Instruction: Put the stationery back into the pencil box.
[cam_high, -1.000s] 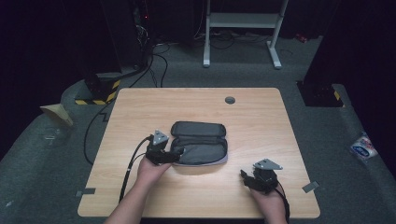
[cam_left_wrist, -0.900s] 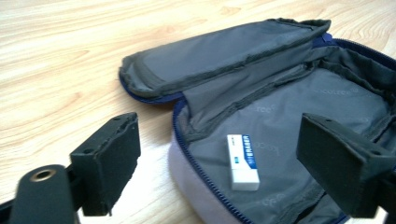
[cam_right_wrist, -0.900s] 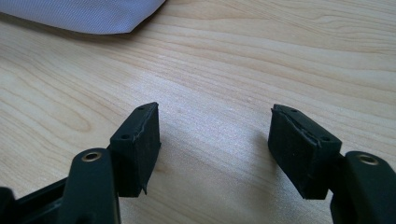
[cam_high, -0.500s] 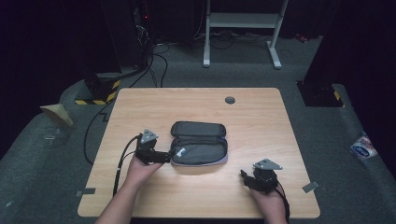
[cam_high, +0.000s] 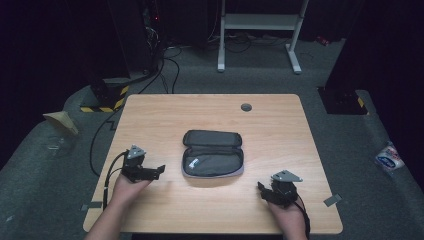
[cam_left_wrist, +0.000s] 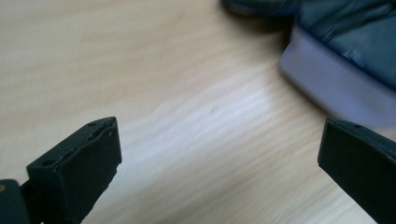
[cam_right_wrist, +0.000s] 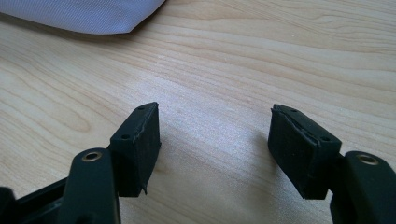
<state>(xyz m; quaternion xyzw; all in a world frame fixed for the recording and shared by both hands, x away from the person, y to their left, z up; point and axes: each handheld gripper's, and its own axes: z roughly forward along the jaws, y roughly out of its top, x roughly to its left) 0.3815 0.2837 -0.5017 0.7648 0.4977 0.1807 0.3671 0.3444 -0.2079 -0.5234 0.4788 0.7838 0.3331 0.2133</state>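
Left gripper (cam_high: 161, 169): jaws wide apart, just opened further, nothing between them, bare table (cam_left_wrist: 154, 70) below. The grey zip case (cam_high: 213, 154) lies just beyond its tips, not touching. Right gripper (cam_high: 261, 189): jaws apart and empty above the wood, the case farther ahead, apart from it.

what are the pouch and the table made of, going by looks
Pouch: seems a soft woven fabric, dark grey and matte, with a paler grey edge band; it sags and creases slightly.
Table: looks like light wood or wood-look laminate, smooth with a faint sheen; grain lines run across it, so which one stays open.
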